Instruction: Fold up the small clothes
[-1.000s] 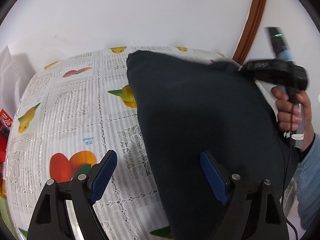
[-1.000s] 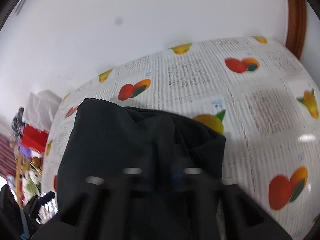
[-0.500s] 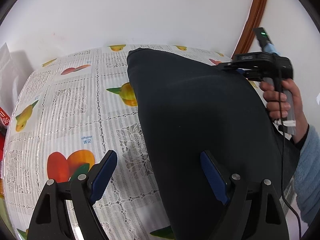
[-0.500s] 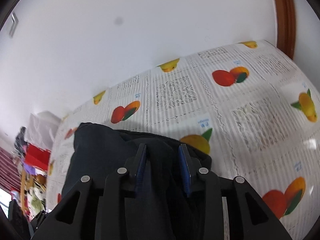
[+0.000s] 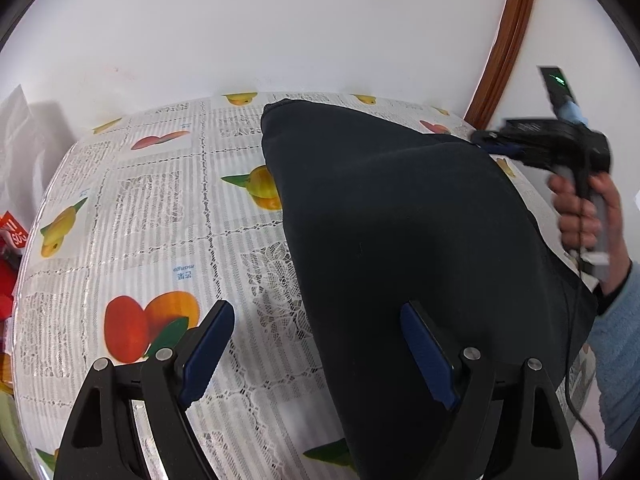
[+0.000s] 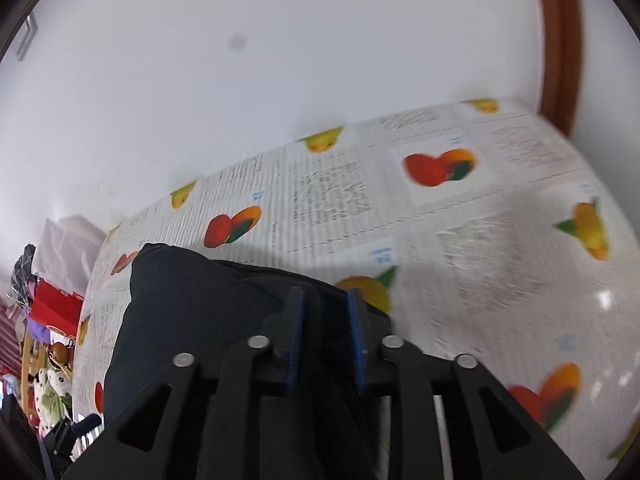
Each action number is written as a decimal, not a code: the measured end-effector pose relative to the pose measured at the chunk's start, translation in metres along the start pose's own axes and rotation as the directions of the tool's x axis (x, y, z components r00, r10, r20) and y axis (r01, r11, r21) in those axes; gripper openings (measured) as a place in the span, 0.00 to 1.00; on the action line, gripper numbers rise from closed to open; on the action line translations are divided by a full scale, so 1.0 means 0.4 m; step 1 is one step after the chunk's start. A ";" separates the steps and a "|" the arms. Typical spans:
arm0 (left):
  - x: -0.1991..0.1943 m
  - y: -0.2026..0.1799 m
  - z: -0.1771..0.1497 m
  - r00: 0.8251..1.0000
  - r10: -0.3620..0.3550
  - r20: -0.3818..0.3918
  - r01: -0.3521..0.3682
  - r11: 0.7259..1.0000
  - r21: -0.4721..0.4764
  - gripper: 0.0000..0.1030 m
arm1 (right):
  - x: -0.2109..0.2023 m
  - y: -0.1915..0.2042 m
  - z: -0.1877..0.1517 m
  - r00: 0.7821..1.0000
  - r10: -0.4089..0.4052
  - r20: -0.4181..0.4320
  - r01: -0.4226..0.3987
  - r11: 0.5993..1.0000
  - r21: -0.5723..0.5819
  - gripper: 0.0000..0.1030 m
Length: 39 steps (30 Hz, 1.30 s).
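A dark navy garment point(image 5: 400, 220) lies folded on the fruit-print tablecloth point(image 5: 152, 208). My left gripper point(image 5: 318, 348) is open and empty above the garment's left edge, one finger over the cloth and one over the table. My right gripper point(image 6: 326, 332) has its blue pads close together at the garment's point(image 6: 192, 304) far right edge, with dark cloth between them. In the left wrist view the right gripper point(image 5: 492, 144) is at the garment's far right corner, held by a hand.
A white wall stands behind the table. A brown wooden door frame point(image 5: 504, 40) is at the right. Red bags and clutter point(image 6: 52, 312) sit beyond the table's left end. A white bag point(image 5: 16, 128) stands at the left.
The right gripper has narrowed on the garment's right edge and shifted toward the far corner. The left gripper has stayed open in the same place.
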<state>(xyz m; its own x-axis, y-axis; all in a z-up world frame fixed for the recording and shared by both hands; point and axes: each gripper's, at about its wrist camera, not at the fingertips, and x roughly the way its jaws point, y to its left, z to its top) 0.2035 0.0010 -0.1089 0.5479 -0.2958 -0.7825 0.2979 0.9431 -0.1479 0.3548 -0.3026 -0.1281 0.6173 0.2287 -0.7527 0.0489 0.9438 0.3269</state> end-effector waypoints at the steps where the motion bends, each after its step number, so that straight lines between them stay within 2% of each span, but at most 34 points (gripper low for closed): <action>1: -0.005 0.001 -0.003 1.000 -0.004 0.003 0.004 1.000 -0.005 0.81 | -0.015 -0.005 -0.009 1.000 0.008 -0.003 -0.008 1.000 -0.005 0.30; 4: -0.009 -0.002 -0.006 1.000 0.002 0.008 -0.002 1.000 -0.008 0.81 | -0.047 0.004 -0.047 0.999 0.042 -0.024 -0.043 0.999 -0.031 0.37; 7: -0.010 -0.009 -0.006 1.000 0.019 0.011 -0.019 1.000 -0.008 0.81 | -0.029 0.026 -0.076 0.997 0.041 -0.063 -0.045 0.997 -0.058 0.35; 8: -0.009 -0.011 -0.006 1.000 0.024 0.011 -0.024 1.000 -0.008 0.81 | -0.011 0.033 -0.082 0.996 0.014 -0.083 -0.020 0.997 -0.078 0.30; 9: -0.009 -0.013 -0.005 0.999 0.031 0.011 -0.031 1.000 -0.007 0.81 | 0.001 0.035 -0.087 0.995 0.009 -0.095 -0.018 0.995 -0.094 0.05; 11: -0.012 -0.016 -0.007 0.999 0.044 0.016 -0.044 0.999 -0.001 0.81 | -0.017 0.019 -0.085 0.998 0.039 -0.047 -0.043 0.996 -0.075 0.05; 12: -0.014 -0.016 -0.009 0.999 0.048 0.017 -0.048 0.999 0.003 0.81 | -0.024 0.015 -0.086 0.999 0.028 -0.023 -0.030 0.997 -0.078 0.03; 13: -0.016 -0.016 -0.010 0.999 0.050 0.016 -0.050 0.999 0.005 0.81 | -0.022 0.010 -0.090 1.000 -0.020 -0.006 0.020 0.996 -0.084 0.02; 15: -0.018 -0.013 -0.010 0.999 0.049 0.014 -0.049 0.999 0.001 0.81 | 0.000 -0.009 -0.101 0.992 -0.113 -0.054 0.110 0.991 -0.072 0.01; 17: -0.024 -0.011 -0.014 0.999 0.048 0.014 -0.048 0.999 -0.003 0.81 | -0.007 -0.025 -0.109 0.993 -0.087 -0.074 0.084 0.996 -0.045 0.01; 20: -0.038 -0.014 -0.024 0.998 0.058 0.020 -0.058 0.998 -0.002 0.81 | -0.086 -0.035 -0.135 0.995 -0.099 -0.009 0.099 0.994 -0.047 0.04; 23: -0.057 -0.017 -0.036 0.998 0.059 0.021 -0.059 0.998 -0.005 0.81 | -0.157 -0.044 -0.169 0.995 -0.097 0.014 0.098 0.994 -0.057 0.08; 24: -0.066 -0.018 -0.043 0.998 0.052 0.023 -0.052 0.999 -0.006 0.81 | -0.177 -0.046 -0.183 0.995 -0.101 0.020 0.102 0.993 -0.065 0.12; 27: -0.095 -0.021 -0.066 0.999 0.021 0.034 -0.021 1.000 -0.017 0.81 | -0.234 -0.039 -0.234 0.993 -0.111 0.042 0.116 0.986 -0.117 0.37; 29: -0.110 -0.020 -0.081 0.999 0.020 0.040 -0.019 1.000 -0.024 0.81 | -0.265 -0.039 -0.272 0.991 -0.120 0.067 0.128 0.982 -0.141 0.38; 33: -0.134 -0.016 -0.116 0.999 0.003 0.039 -0.001 0.999 -0.047 0.81 | -0.308 -0.013 -0.351 0.993 -0.082 0.088 0.099 0.973 -0.210 0.38; 36: -0.138 -0.018 -0.135 1.000 0.010 0.029 -0.009 0.999 -0.052 0.81 | -0.316 0.016 -0.396 0.993 -0.069 0.099 0.094 0.956 -0.279 0.36; 39: -0.145 -0.023 -0.154 1.000 0.018 0.026 -0.017 0.998 -0.054 0.81 | -0.298 0.030 -0.410 0.995 -0.066 0.078 0.086 0.952 -0.294 0.35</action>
<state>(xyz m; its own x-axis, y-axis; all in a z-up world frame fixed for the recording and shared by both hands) 0.1209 0.0189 -0.0995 0.5732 -0.2827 -0.7691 0.2464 0.9546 -0.1672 0.1532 -0.2795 -0.1283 0.6717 0.1469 -0.7261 -0.1312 0.9882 0.0786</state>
